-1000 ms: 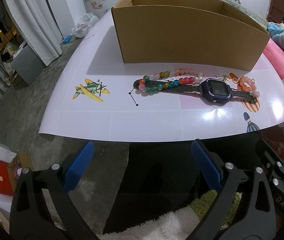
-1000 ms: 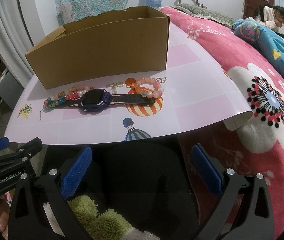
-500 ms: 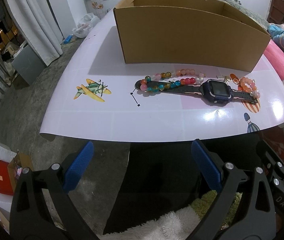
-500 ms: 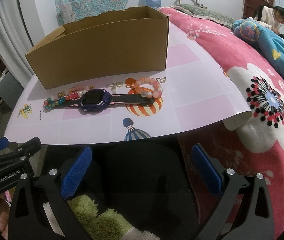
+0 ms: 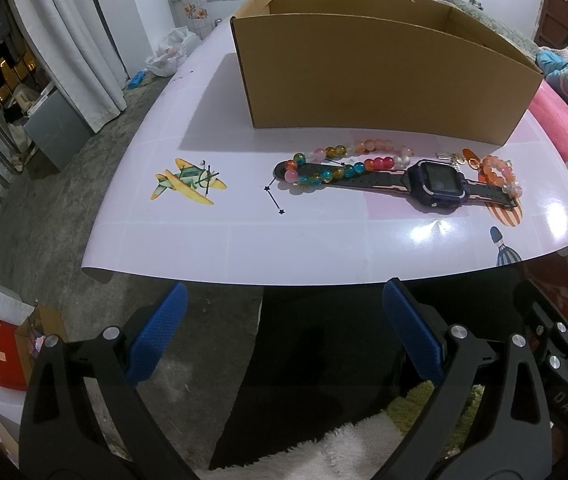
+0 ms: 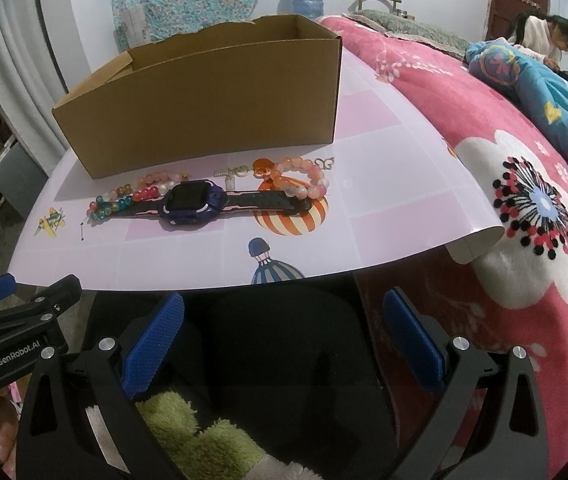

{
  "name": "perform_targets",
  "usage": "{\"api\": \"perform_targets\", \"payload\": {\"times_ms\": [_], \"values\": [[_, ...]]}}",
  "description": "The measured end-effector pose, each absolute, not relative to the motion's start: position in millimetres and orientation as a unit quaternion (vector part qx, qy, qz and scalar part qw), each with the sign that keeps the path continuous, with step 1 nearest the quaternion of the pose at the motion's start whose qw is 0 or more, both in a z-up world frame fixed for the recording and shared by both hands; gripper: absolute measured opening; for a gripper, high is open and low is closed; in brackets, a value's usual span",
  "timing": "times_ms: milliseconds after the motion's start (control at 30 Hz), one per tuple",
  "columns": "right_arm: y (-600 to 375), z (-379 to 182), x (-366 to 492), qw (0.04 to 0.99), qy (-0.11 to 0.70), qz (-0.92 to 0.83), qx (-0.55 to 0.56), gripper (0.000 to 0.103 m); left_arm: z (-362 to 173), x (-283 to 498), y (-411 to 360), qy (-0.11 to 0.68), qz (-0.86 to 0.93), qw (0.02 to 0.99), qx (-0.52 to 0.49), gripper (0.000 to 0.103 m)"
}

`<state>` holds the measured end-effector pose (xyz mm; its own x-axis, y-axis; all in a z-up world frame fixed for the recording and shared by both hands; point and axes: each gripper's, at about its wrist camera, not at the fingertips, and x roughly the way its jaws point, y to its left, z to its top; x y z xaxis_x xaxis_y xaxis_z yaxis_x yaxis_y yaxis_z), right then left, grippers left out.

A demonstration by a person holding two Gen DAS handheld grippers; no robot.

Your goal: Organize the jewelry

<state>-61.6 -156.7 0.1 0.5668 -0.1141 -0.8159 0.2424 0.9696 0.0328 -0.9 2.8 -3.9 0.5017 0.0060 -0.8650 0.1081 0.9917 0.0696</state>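
Observation:
An open cardboard box [image 5: 380, 76] [image 6: 211, 96] stands at the back of a pink mat [image 5: 243, 232] [image 6: 384, 200]. In front of it lie a multicoloured bead bracelet [image 5: 332, 164] [image 6: 123, 200], a dark blue smartwatch [image 5: 436, 184] [image 6: 191, 200], a pink-orange bead bracelet [image 5: 500, 172] [image 6: 304, 176] and small metal charms [image 5: 450, 157] [image 6: 235, 171]. My left gripper [image 5: 284, 332] is open and empty below the mat's near edge. My right gripper [image 6: 284, 332] is also open and empty, near the same edge.
The mat lies on a bed with a pink flowered blanket [image 6: 524, 208]. A person [image 6: 544, 36] sits at the far right. Curtains [image 5: 79, 40] and a concrete floor [image 5: 43, 200] are to the left. A red bag [image 5: 3, 356] sits low left.
The left view has drifted slightly closer to the mat. Neither gripper has opened or shut, and the jewelry has not moved.

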Motion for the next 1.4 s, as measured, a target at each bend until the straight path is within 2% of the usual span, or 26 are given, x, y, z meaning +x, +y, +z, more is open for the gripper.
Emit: {"api": "perform_targets", "payload": {"times_ms": [500,833,967,1033,1133,1167,1200,1233,1267,1333,1400], "values": [[-157,16,-37,0.89,0.446,-0.097,0.007,0.097,-20,34,42,0.516,-0.036,0.855,0.043,0.095],[-147,29,3,0.899,0.437,-0.01,0.041,0.097,-6,62,62,0.457,-0.165,0.873,-0.043,0.095],[-140,30,30,0.895,0.438,0.033,0.078,0.085,-4,80,66,0.46,-0.177,0.867,-0.074,0.095],[-137,25,45,0.886,0.45,0.049,0.1,0.071,-4,82,68,0.456,-0.179,0.868,-0.08,0.095],[-134,15,65,0.869,0.472,0.069,0.136,0.059,-6,87,67,0.452,-0.192,0.867,-0.082,0.093],[-133,12,70,0.865,0.477,0.073,0.14,0.056,-7,90,65,0.452,-0.195,0.867,-0.077,0.09],[-131,9,75,0.86,0.483,0.078,0.144,0.051,-9,91,61,0.453,-0.199,0.866,-0.071,0.076],[-129,5,81,0.854,0.49,0.084,0.149,0.047,-12,94,58,0.458,-0.201,0.863,-0.063,0.068],[-127,2,84,0.85,0.496,0.088,0.152,0.045,-15,97,54,0.466,-0.2,0.86,-0.053,0.066],[-125,-4,91,0.842,0.507,0.095,0.158,0.037,-18,95,51,0.473,-0.204,0.856,-0.051,0.051],[-122,-10,96,0.834,0.52,0.098,0.158,0.032,-22,100,47,0.483,-0.204,0.85,-0.047,0.044]]}}
